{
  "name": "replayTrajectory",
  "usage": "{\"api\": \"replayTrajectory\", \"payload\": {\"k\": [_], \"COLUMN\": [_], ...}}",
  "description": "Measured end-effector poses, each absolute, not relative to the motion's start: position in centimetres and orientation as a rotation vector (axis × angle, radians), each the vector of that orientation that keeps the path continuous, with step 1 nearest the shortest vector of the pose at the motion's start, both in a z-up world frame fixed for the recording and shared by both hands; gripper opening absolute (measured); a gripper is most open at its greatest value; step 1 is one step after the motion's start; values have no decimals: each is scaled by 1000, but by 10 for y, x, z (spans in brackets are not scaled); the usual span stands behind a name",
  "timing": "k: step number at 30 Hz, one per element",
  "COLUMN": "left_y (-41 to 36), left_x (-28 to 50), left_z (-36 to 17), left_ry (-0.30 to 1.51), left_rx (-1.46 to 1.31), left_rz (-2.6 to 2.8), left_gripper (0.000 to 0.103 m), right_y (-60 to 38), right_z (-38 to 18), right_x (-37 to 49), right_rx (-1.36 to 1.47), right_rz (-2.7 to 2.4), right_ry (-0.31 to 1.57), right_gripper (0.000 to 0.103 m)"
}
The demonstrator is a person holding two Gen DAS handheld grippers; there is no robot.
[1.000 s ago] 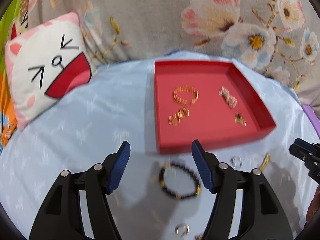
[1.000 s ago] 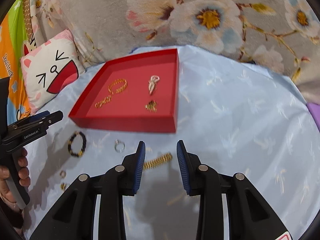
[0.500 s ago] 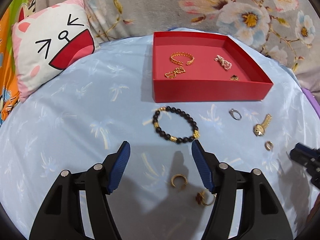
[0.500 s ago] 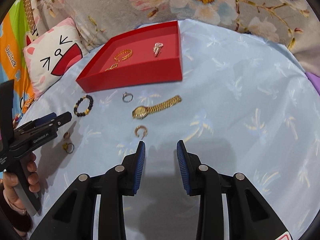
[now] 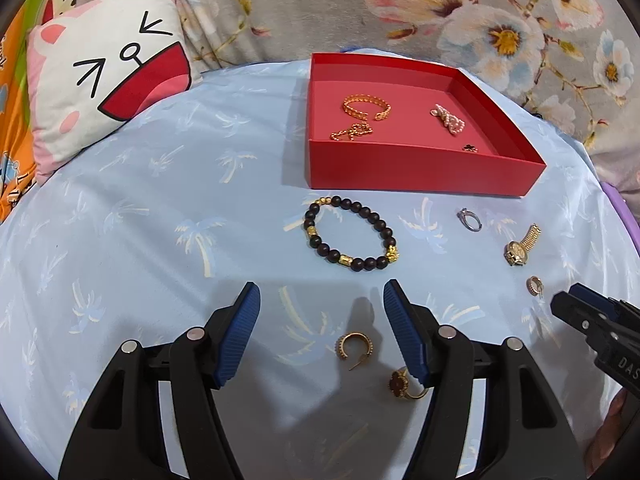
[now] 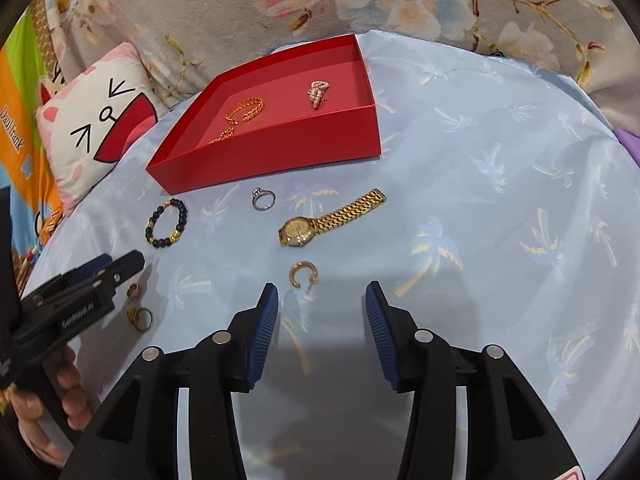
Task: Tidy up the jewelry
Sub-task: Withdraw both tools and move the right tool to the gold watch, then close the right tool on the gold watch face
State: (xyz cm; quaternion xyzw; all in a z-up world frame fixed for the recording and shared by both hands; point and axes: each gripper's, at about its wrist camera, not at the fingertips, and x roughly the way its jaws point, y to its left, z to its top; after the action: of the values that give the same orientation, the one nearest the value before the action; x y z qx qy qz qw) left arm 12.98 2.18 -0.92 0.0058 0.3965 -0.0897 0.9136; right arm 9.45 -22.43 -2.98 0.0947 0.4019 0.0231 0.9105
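Note:
A red tray (image 5: 420, 174) (image 6: 280, 152) holds a gold chain bracelet (image 5: 366, 106), a pearl piece (image 5: 448, 120) and a small dark charm (image 5: 469, 147). On the blue cloth lie a black bead bracelet (image 5: 350, 238) (image 6: 166, 223), a silver ring (image 5: 469, 219) (image 6: 263, 199), a gold watch (image 5: 520, 246) (image 6: 330, 218), a gold hoop earring (image 5: 354, 346), another hoop (image 6: 302, 274) and a flower ring (image 5: 404, 384). My left gripper (image 5: 322, 304) is open and empty over the hoop. My right gripper (image 6: 322, 304) is open and empty near the other hoop.
A cat-face pillow (image 5: 104, 76) lies at the far left. A floral grey blanket (image 5: 440, 12) rises behind the tray. The cloth curves down at its right edge. Each gripper shows in the other's view: the right one (image 5: 600, 332), the left one (image 6: 76, 292).
Both grippers have pulled back from the tray toward me. The right gripper's jaws have opened wider. More loose jewelry on the cloth has come into view.

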Motion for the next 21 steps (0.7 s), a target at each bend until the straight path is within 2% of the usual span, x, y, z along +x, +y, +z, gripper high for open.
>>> {"api": "replayTrajectory", "payload": {"k": [12, 21], "left_y": [26, 28], "left_x": [131, 133], "left_z": [-10, -13], "left_ry": [824, 840], "left_rx": [-17, -31], "left_rz": [-190, -193], "left_gripper": [62, 62], "right_y": [-205, -188], "right_z": [-33, -34], "right_x": [137, 156], "right_rx": [227, 81], "right_rz": [-13, -71], "right_ry": [847, 847], "right_gripper": [48, 46]}}
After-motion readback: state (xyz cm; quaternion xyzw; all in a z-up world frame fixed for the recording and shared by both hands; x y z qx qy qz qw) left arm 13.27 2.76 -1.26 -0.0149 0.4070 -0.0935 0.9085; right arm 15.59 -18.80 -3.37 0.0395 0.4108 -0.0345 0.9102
